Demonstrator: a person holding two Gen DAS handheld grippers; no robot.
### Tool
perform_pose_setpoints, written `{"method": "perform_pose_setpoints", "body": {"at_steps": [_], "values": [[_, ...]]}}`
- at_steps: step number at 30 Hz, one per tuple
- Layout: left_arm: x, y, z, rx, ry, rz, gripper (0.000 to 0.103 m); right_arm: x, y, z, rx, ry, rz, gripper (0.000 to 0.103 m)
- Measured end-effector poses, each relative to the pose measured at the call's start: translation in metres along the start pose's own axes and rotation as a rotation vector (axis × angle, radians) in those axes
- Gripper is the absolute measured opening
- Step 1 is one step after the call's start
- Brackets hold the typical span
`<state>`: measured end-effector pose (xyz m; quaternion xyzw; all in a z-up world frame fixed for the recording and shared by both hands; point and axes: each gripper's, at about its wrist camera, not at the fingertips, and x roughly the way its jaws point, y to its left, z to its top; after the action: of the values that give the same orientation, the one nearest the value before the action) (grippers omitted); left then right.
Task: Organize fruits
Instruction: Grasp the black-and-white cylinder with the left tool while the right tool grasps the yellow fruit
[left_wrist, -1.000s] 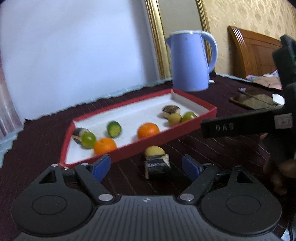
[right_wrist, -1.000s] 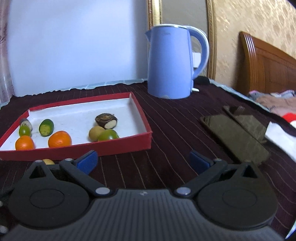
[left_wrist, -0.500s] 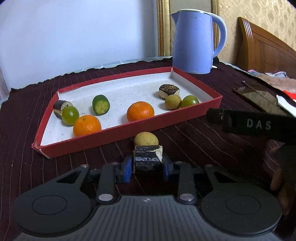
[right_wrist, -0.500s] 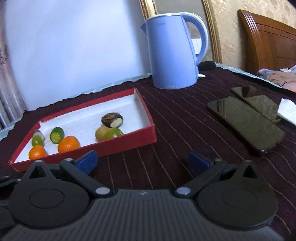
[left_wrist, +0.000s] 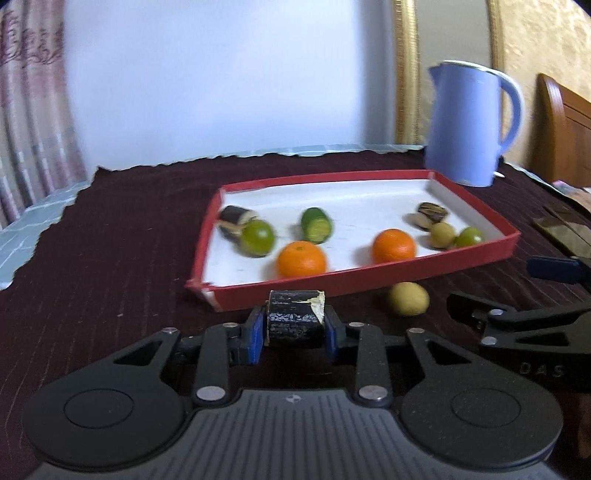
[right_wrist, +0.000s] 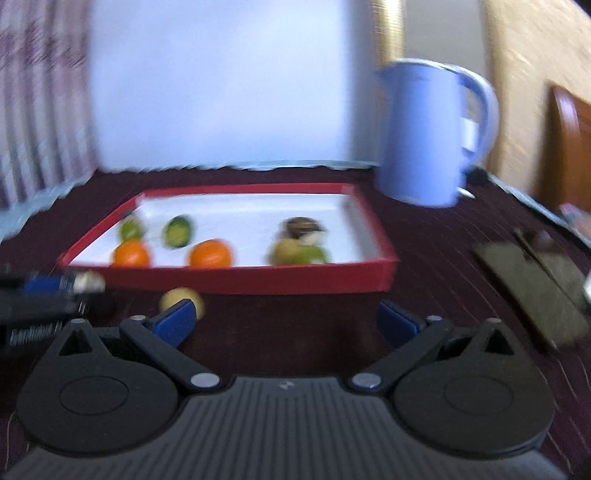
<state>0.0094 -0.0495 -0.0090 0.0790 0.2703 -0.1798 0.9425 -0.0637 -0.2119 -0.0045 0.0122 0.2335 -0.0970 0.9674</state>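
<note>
My left gripper (left_wrist: 294, 329) is shut on a dark cylindrical fruit piece (left_wrist: 294, 318), just in front of the red tray's near rim (left_wrist: 476, 254). A small yellow fruit (left_wrist: 408, 298) lies on the cloth to its right. In the tray are two oranges (left_wrist: 302, 259) (left_wrist: 393, 245), a cut green piece (left_wrist: 316, 224), green and tan round fruits and dark pieces. My right gripper (right_wrist: 286, 318) is wide and its jaws are closing with nothing between them. The yellow fruit (right_wrist: 181, 297) sits just beyond its left fingertip (right_wrist: 176, 320). The left gripper (right_wrist: 44, 291) shows at that view's left edge.
A blue kettle (left_wrist: 469, 125) stands behind the tray's right corner. Two dark phones (right_wrist: 532, 288) lie on the maroon cloth at the right. A wooden headboard (left_wrist: 565, 136) is at the far right. The cloth's edge (left_wrist: 48, 229) runs along the left.
My left gripper closed on the dark piece and carried it left, leaving the yellow fruit to its right. The right gripper swung left toward the tray and the yellow fruit.
</note>
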Motion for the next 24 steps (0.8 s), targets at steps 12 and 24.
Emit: {"method": "perform_pose_setpoints", "body": {"at_steps": [12, 24], "values": [[0.001, 0.015, -0.005, -0.027, 0.003, 0.024, 0.031, 0.040, 0.039, 0.017, -0.111, 0.152, 0.145, 0.052], [0.001, 0.011, -0.003, -0.030, 0.022, 0.003, 0.031, 0.028, 0.031, 0.012, -0.045, 0.116, 0.181, 0.028]]}}
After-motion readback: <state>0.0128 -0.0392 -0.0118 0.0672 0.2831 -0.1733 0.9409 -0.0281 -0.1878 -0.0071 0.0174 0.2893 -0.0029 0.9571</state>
